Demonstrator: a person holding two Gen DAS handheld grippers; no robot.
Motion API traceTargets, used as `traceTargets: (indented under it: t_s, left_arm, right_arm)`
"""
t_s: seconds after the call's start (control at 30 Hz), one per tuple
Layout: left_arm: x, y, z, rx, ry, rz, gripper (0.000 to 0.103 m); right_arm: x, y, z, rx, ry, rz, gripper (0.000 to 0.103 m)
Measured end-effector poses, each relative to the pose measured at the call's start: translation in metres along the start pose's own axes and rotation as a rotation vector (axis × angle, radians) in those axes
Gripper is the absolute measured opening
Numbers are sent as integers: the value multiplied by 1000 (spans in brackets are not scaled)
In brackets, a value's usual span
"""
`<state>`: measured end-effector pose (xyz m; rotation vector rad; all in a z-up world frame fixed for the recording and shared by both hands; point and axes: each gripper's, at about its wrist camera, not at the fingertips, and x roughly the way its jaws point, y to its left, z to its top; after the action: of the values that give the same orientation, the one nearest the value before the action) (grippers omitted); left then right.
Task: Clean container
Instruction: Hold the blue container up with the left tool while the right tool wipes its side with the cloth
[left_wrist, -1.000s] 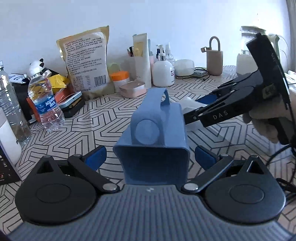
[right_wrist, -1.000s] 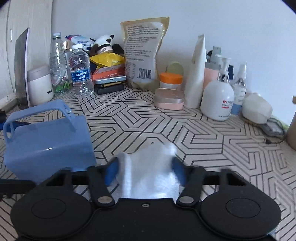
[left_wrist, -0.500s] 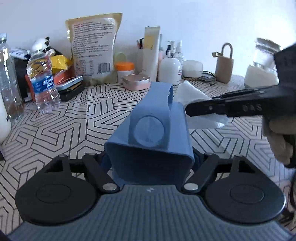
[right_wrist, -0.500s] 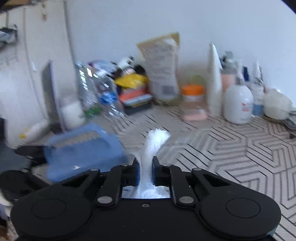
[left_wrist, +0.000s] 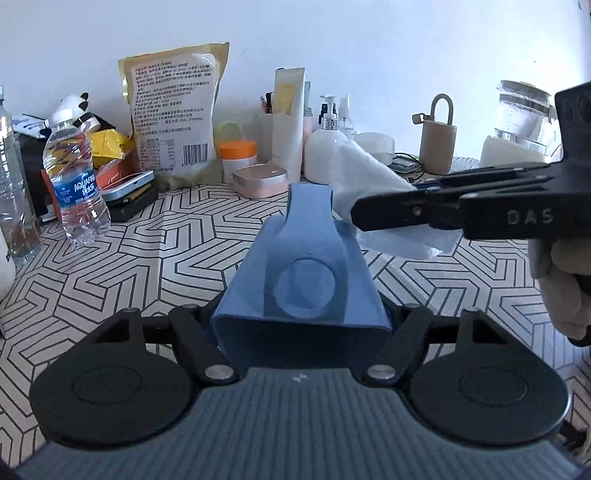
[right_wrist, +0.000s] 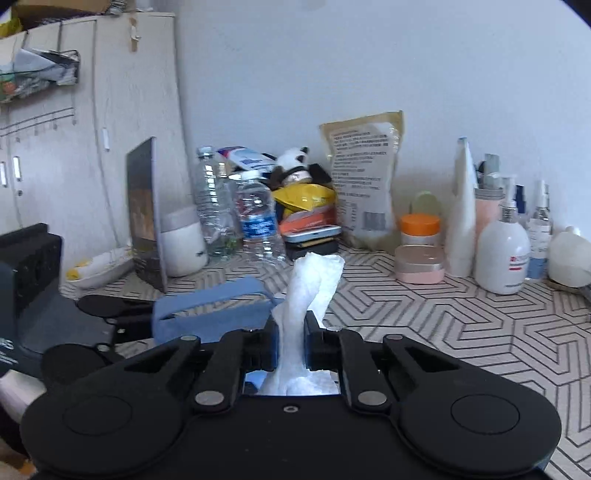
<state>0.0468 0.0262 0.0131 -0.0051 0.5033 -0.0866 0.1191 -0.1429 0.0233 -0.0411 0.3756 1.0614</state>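
A: Item one, blue container (left_wrist: 301, 280)?
B: Plastic, with a strap handle; lying on its side, closed base toward the left wrist camera. Clamped between the jaws of the left gripper (left_wrist: 301, 325), which press on both its flanks. Held above the patterned counter (left_wrist: 147, 251)

A: Item two, white wipe (right_wrist: 306, 295)?
B: Crumpled cloth or tissue, pinched in the right gripper (right_wrist: 290, 341); jaws drawn nearly together on it, a tuft standing up beyond them. In the left view the wipe (left_wrist: 373, 188) sits just beside the container's handle end, on its right

A: Hands?
B: One gloved hand (left_wrist: 561, 280) on the right gripper's grip, at the right edge of the left view

A: Background stock along the wall?
B: Water bottle (left_wrist: 75, 184), tan food pouch (left_wrist: 173, 114), orange-lidded jar (left_wrist: 238, 155), pink tin (left_wrist: 260, 179), white pump bottle (left_wrist: 327, 153), tall tube (left_wrist: 290, 118). All standing well behind the container, none touching it
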Motion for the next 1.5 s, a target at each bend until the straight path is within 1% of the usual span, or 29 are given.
traceTargets:
  t_s: [0.07, 0.2, 0.4, 0.57, 0.8, 0.9, 1.0, 1.1, 1.2, 1.3, 1.43, 1.5]
  left_arm:
    - [0, -1, 0, 3, 0, 2, 73]
    - [0, 3, 0, -12, 3, -19, 73]
    - [0, 0, -1, -9, 3, -22, 73]
    - [-2, -2, -2, -6, 4, -29, 74]
    - [2, -3, -2, 1, 35, -22, 74]
    - [2, -1, -2, -7, 34, -27, 74]
    - [3, -1, -2, -14, 41, -18, 74]
    - [3, -2, -2, -13, 45, -14, 74]
    - [3, -1, -2, -15, 47, -11, 74]
    - [4, -1, -2, -14, 51, -5, 74]
    - [4, -2, -1, -9, 51, -5, 74]
    - [4, -3, -1, -6, 53, -5, 74]
  right_arm:
    - [-1, 1, 1, 10, -4, 40, 15]
    - [3, 3, 3, -4, 5, 23, 16]
    - [5, 4, 1, 18, 18, 66, 17]
    - [8, 11, 0, 12, 31, 84, 18]
    - [16, 10, 2, 85, 41, 197, 18]
    - [18, 9, 1, 109, 40, 210, 18]
    - [19, 10, 0, 115, 32, 188, 15]
    - [23, 12, 4, 83, 33, 110, 15]
    - [27, 11, 5, 87, 26, 89, 15]
    - [32, 14, 4, -2, 11, 68, 14]
    - [31, 7, 4, 49, 5, 85, 14]
    - [28, 3, 2, 82, 7, 125, 15]
